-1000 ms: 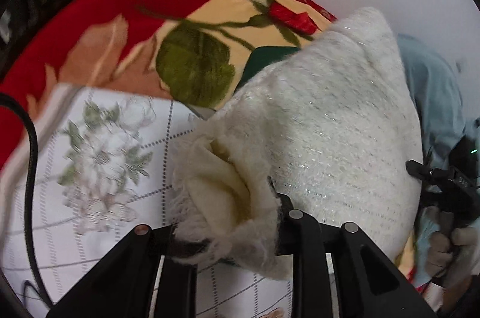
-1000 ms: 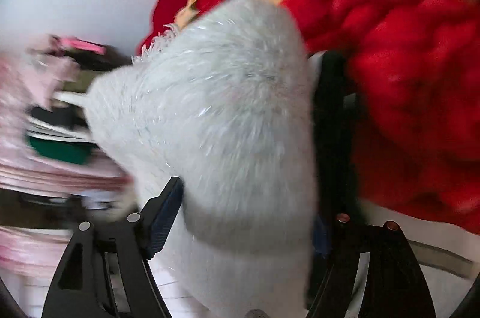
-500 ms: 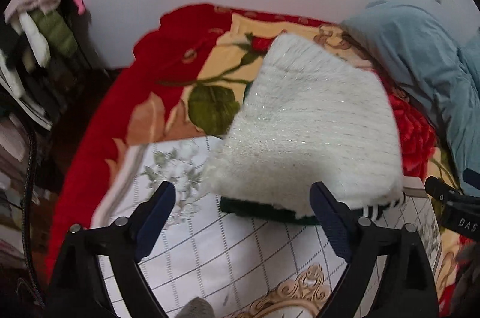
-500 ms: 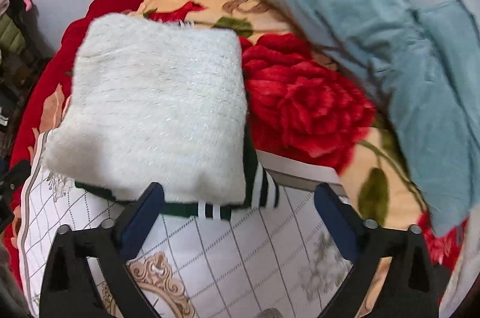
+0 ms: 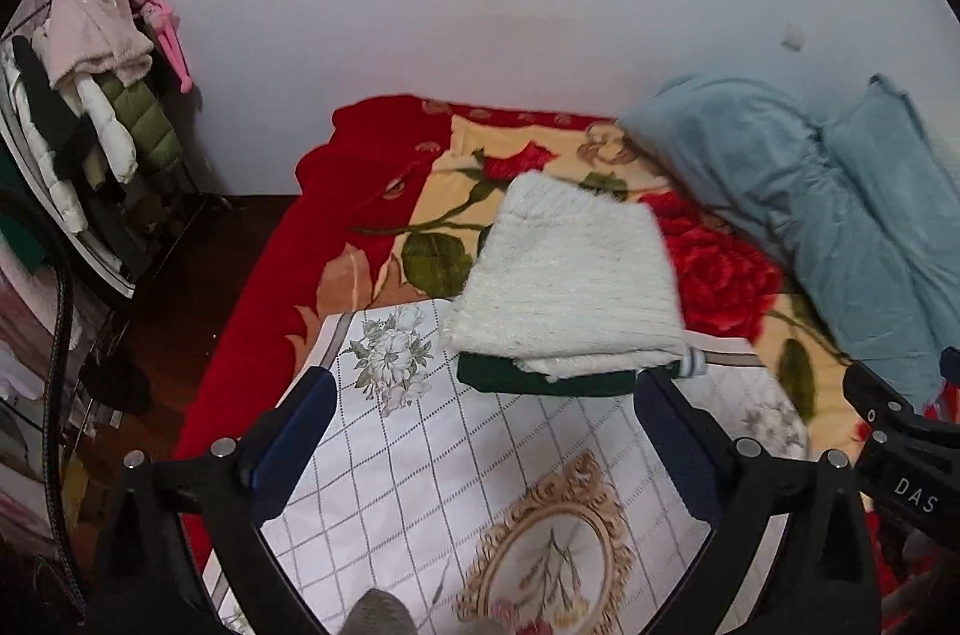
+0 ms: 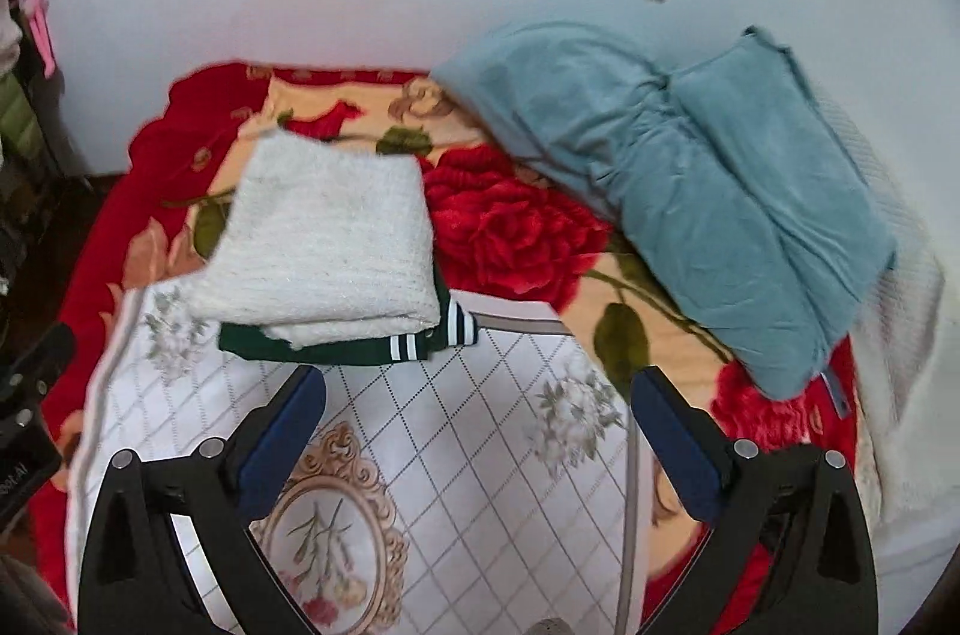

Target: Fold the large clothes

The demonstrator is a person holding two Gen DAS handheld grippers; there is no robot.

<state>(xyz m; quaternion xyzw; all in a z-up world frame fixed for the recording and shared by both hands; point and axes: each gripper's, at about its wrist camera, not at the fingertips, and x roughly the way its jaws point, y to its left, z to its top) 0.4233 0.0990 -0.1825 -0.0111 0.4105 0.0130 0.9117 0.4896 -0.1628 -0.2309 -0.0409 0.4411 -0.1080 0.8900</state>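
atop a green garment [image 6: 336, 348] lies the folded fuzzy white sweater [image 5: 570, 281]

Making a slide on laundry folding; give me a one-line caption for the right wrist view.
Open right claw above a patterned sheet, facing a folded white sweater stacked on a green garment.

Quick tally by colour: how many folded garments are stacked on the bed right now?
White sweater: 1
Green garment, under it: 1
Total: 2
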